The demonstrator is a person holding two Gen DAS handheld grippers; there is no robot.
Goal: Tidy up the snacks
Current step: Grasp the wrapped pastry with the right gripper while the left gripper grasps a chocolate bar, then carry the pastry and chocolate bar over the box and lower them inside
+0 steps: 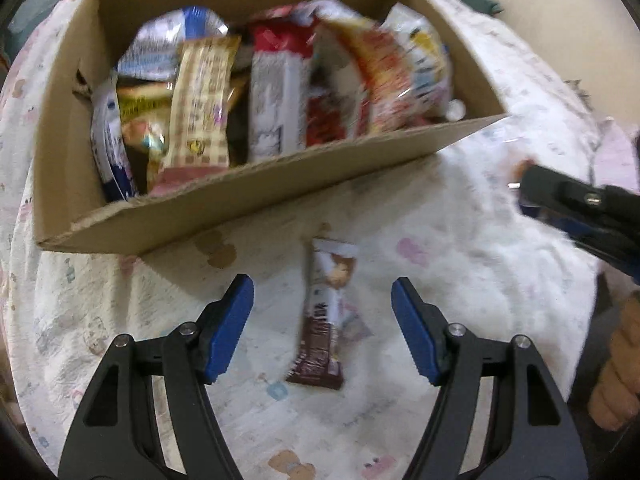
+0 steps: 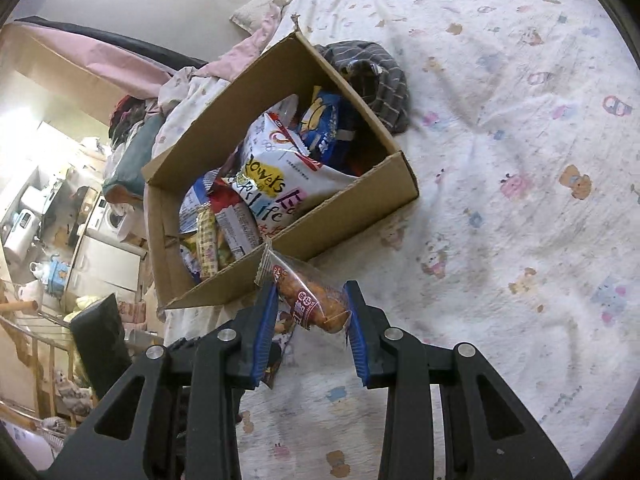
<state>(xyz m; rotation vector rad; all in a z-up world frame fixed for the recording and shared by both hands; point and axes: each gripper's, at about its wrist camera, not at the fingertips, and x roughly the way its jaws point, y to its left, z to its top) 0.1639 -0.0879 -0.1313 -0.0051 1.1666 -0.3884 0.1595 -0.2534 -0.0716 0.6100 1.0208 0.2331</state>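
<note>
Left wrist view: near to far, your left gripper first.
Left gripper (image 1: pixel 322 320): your jaws stand wide apart and hold nothing; both blue pads are clear of any wrapper.
Bar (image 1: pixel 325 312): brown-and-white wrapped bar, lying flat on the sheet (image 1: pixel 460 240) between your open jaws, touching neither pad; its far end points toward the box.
Box (image 1: pixel 248 204): cardboard, open top, just beyond the bar; its near wall faces you.
Box contents: upright packets packed side by side, among them a checked tan bar (image 1: pixel 202 100) and a red-and-white pack (image 1: pixel 276 92); print is blurred.
Right gripper, seen from here (image 1: pixel 576 200): enters at the right edge, beside the box's near corner; your hand (image 1: pixel 618 376) shows lower right.
Right wrist view: near to far.
Right gripper (image 2: pixel 311 312): jaws partly closed, pads pressing both sides of a clear packet (image 2: pixel 308 292) with an orange-brown snack and a red label.
Packet position: lifted off the sheet, just in front of the box's near wall, not inside it.
Grey cloth (image 2: pixel 376 80): against the box's far side.
</note>
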